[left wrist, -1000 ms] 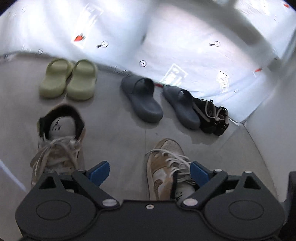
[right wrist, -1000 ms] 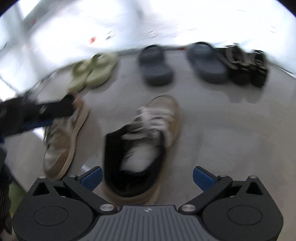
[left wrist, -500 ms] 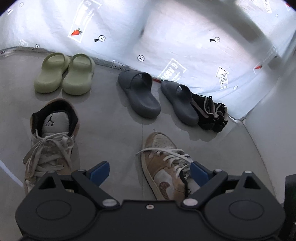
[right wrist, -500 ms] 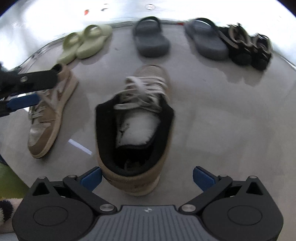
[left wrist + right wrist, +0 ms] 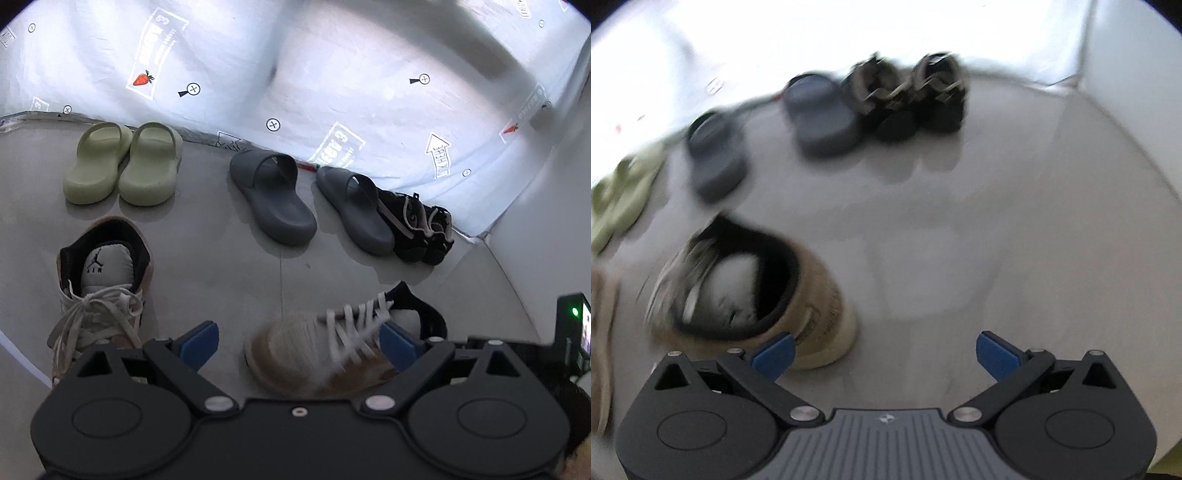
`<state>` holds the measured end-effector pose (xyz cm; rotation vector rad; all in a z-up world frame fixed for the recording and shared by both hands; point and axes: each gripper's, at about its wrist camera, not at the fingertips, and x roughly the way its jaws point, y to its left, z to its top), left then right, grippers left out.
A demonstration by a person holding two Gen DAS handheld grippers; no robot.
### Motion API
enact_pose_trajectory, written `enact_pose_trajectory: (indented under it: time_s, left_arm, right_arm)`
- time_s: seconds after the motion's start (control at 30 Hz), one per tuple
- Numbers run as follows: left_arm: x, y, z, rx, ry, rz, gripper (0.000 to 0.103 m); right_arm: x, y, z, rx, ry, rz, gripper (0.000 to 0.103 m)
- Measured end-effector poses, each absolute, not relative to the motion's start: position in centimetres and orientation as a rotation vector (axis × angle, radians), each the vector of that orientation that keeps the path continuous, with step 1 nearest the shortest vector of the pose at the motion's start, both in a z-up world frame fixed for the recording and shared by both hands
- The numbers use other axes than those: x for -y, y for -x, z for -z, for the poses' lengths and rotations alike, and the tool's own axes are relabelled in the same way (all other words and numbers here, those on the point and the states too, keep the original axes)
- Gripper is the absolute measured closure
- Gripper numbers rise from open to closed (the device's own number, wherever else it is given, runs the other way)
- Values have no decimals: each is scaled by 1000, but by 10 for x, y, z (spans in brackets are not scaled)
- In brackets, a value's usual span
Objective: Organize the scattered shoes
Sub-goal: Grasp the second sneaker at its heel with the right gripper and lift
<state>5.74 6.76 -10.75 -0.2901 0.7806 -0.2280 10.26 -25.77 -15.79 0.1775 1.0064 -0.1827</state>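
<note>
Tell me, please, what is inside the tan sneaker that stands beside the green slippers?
Inside the tan sneaker the left wrist view shows a black lining and a grey tongue with a dark logo. The insole and toe area are hidden under the tongue and white laces.

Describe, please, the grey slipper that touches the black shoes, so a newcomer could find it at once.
Start at the white printed sheet along the back of the floor, where shoes stand in a row. After the green slippers, two grey slippers follow. The one you want is the right-hand one: it alone lies against the black shoes, while the other grey slipper stands apart.
</note>
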Motion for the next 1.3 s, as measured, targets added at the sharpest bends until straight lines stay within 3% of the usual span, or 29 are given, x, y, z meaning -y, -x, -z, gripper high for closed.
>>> enact_pose_trajectory:
  time_s: [0.33, 0.87, 1.07, 1.3]
  left_arm:
    - [-84, -81, 107, -736, 325, 200, 8]
    - [-121, -154, 107, -679, 360, 168, 8]
    - [-116, -145, 118, -716, 325, 198, 8]
    - [-153, -136, 113, -666, 377, 83, 8]
  right_arm:
    - [211, -102, 159, -1020, -481, -32, 0]
    - [165, -186, 173, -984, -222, -90, 0]
    - [144, -167, 204, -1145, -122, -71, 2]
    - [137, -161, 211, -1166, -110, -95, 5]
